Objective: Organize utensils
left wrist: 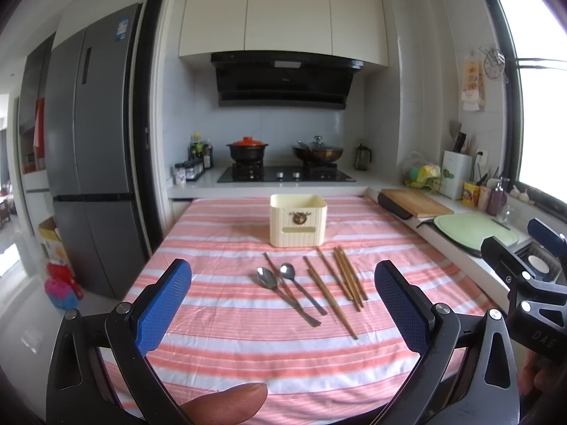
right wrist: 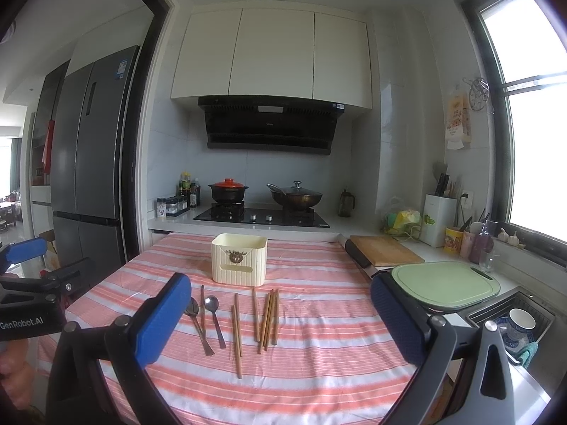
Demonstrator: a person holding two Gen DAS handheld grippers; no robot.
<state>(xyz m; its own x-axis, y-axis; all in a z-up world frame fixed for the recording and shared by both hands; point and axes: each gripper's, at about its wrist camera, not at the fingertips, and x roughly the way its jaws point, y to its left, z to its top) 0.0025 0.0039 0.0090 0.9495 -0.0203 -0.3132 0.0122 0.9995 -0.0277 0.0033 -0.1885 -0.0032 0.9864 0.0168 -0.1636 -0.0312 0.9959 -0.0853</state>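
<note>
Wide-apart jaws, spoons [left wrist: 280, 279] and chopsticks [left wrist: 340, 283] beyond.

Spoons [left wrist: 280, 276] lie left of chopsticks [left wrist: 340, 283] on the table [left wrist: 219, 354]; holder [left wrist: 297, 219] behind them.

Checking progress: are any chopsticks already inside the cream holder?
No: the chopsticks all lie flat on the striped cloth, in front of the cream holder.
</note>
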